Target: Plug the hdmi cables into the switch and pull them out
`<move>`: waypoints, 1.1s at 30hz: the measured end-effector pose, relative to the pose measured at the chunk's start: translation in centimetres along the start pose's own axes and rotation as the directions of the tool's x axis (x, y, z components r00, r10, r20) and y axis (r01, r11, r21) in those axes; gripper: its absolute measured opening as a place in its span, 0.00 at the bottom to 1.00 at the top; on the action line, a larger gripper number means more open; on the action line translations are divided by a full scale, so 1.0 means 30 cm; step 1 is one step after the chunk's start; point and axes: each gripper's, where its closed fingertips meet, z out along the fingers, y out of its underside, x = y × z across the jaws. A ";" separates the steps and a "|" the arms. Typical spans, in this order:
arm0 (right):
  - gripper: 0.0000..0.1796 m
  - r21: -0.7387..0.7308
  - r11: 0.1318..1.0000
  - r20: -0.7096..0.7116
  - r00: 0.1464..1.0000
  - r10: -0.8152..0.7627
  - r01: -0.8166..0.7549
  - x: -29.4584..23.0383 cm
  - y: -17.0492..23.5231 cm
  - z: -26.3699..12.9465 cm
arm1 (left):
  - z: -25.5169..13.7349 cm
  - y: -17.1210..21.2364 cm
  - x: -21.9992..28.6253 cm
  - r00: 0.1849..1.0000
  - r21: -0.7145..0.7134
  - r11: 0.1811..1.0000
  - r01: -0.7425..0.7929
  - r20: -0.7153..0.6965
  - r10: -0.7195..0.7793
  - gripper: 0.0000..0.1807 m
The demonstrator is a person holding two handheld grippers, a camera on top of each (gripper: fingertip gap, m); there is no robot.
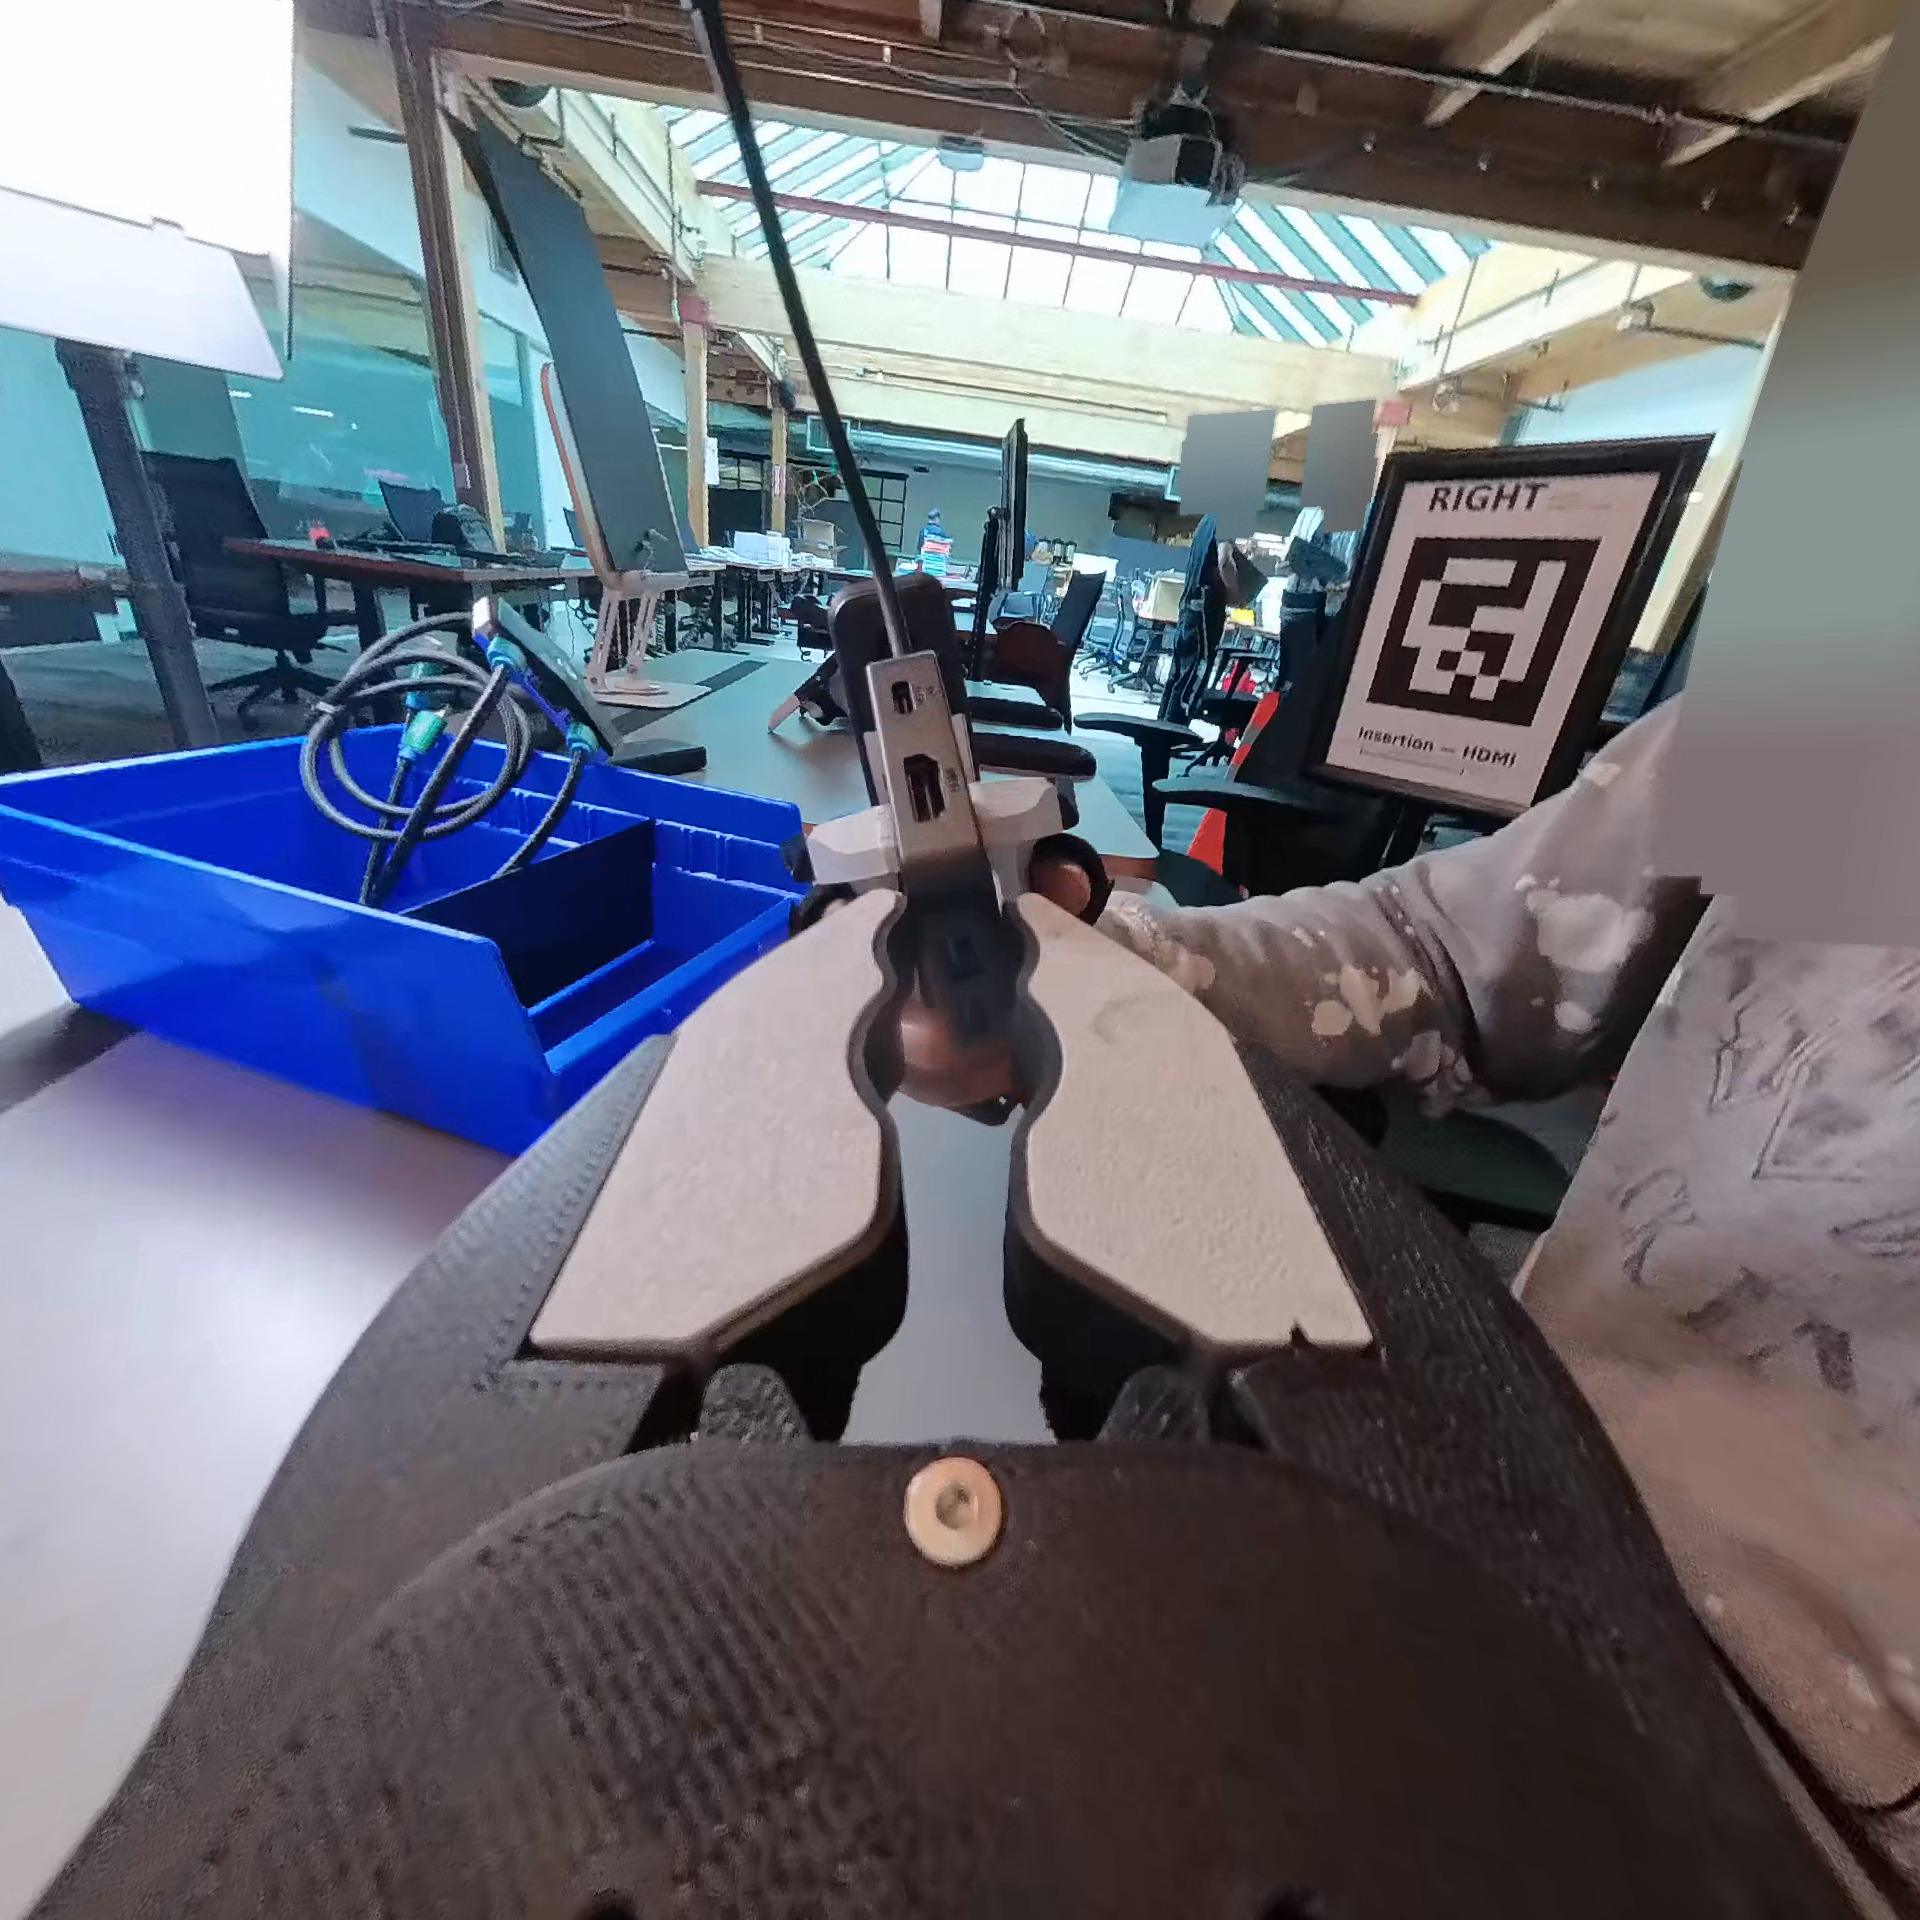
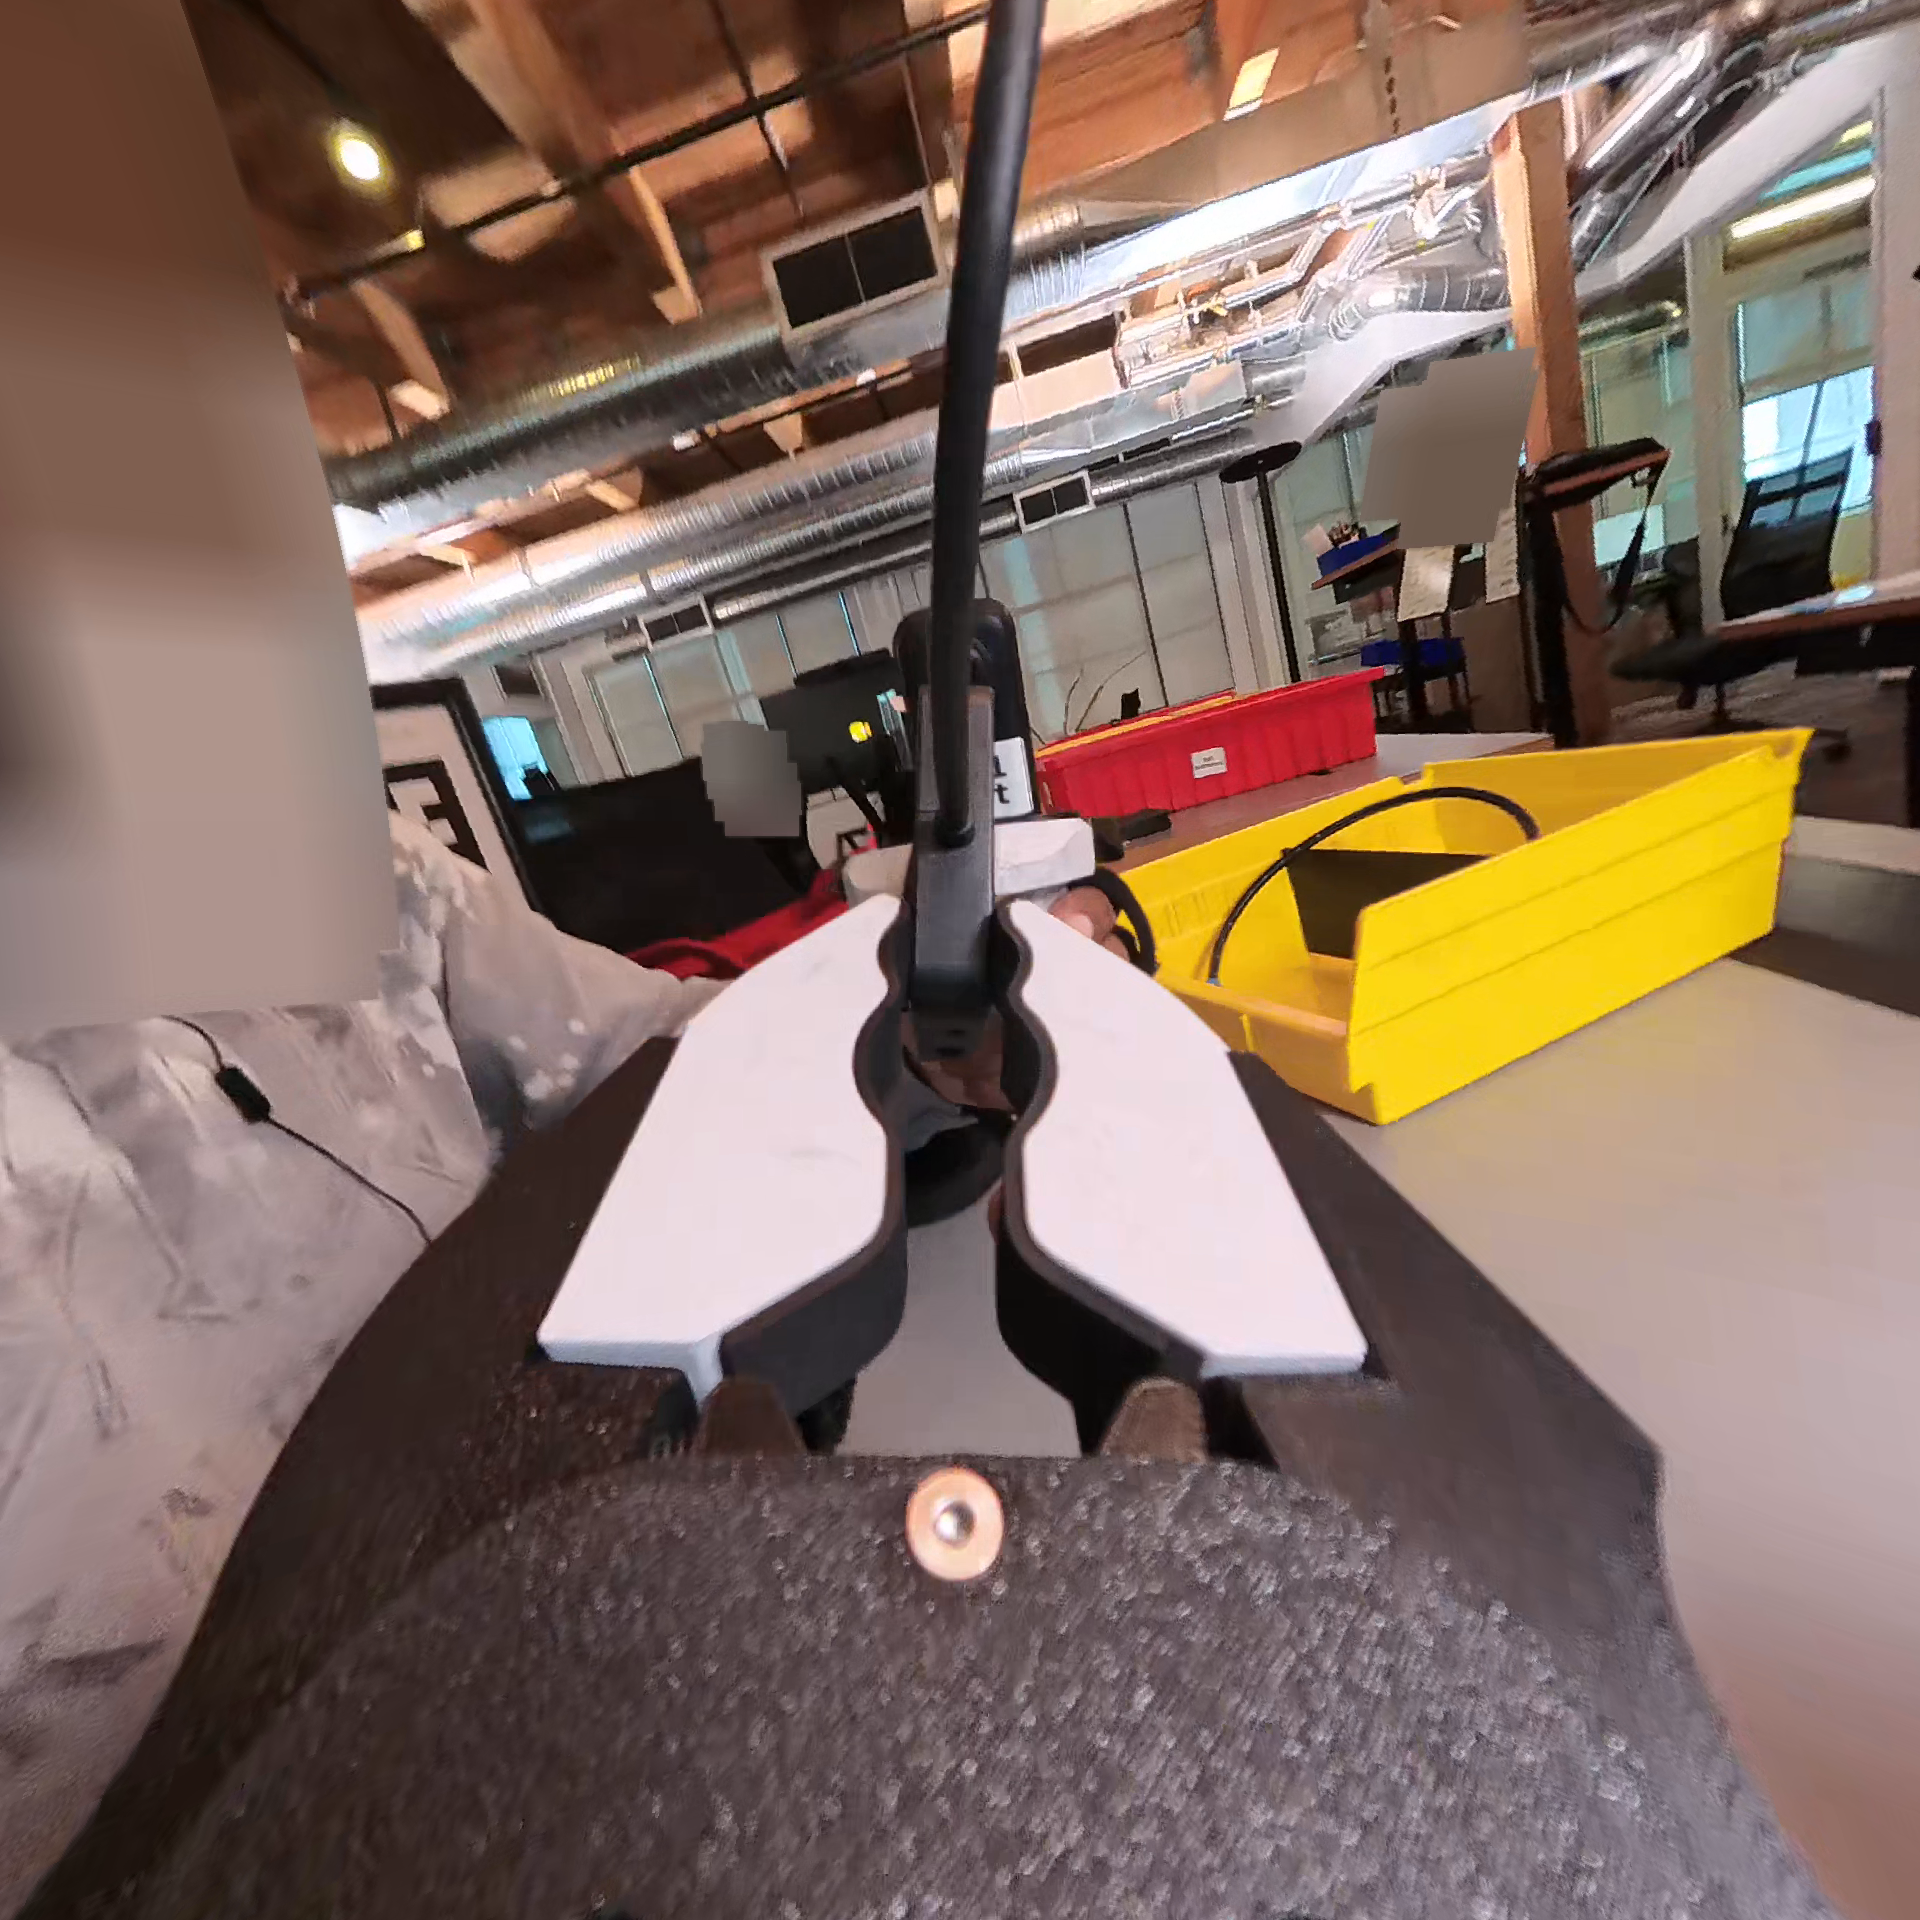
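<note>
The grey table [image 2: 1621, 1195] carries two open-fronted bins. On the person's left stands the blue bin [image 1: 260, 935], with a black divider [image 1: 561, 883] across it and a coil of braided HDMI cables [image 1: 416, 727] with teal-collared plugs rising out of its rear section. On the right the yellow bin [image 2: 1558, 935] holds a black divider [image 2: 1371, 894] and one thin black cable [image 2: 1382, 821] that arcs over the divider down to the bin floor. Behind the blue bin a framed marker sign [image 1: 1496, 623] stands upright.

The HDMI switch [image 1: 925, 790], a slim grey bar with ports along its face, is held upright in the air above the table. The left gripper [image 1: 951, 935] is clamped on its lower end; the right gripper [image 2: 951, 956] has its jaws closed on it from the opposite side. The switch's own black lead [image 2: 977, 416] rises out of frame.
</note>
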 end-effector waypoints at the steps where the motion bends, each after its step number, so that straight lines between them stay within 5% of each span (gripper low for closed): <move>1: 0.07 -0.018 0.999 -0.006 0.999 -0.035 0.035 -0.006 0.005 0.002 | -0.002 0.000 0.006 1.000 -0.003 1.000 -0.019 -0.007 0.018 0.09; 11: 0.07 -0.206 0.940 -0.066 0.954 -0.292 0.273 -0.027 0.079 0.042 | -0.013 0.011 0.035 0.992 0.002 0.995 -0.103 -0.074 0.103 0.08; 16: 0.07 -0.332 0.877 -0.145 0.900 -0.411 0.348 0.018 0.092 0.023 | -0.012 0.036 -0.018 0.997 -0.053 0.996 -0.076 0.003 0.076 0.09; 21: 0.07 -0.640 0.643 -0.133 0.764 -0.631 0.420 0.100 0.175 -0.048 | -0.033 0.083 -0.070 0.952 -0.245 0.935 -0.255 0.105 0.287 0.17; 25: 0.07 -0.761 0.508 -0.033 0.758 -0.652 0.403 0.100 0.262 -0.066 | -0.010 0.187 -0.054 0.928 -0.407 0.854 -0.324 0.038 0.370 0.20; 28: 0.07 -0.710 0.573 -0.023 0.800 -0.600 0.409 0.057 0.254 -0.036 | 0.003 0.253 -0.042 0.927 -0.473 0.815 -0.334 -0.006 0.376 0.10; 33: 0.09 -0.443 0.800 -0.100 0.864 -0.493 0.405 -0.009 0.103 0.005 | 0.003 0.113 0.006 0.971 -0.225 0.946 -0.235 -0.025 0.236 0.08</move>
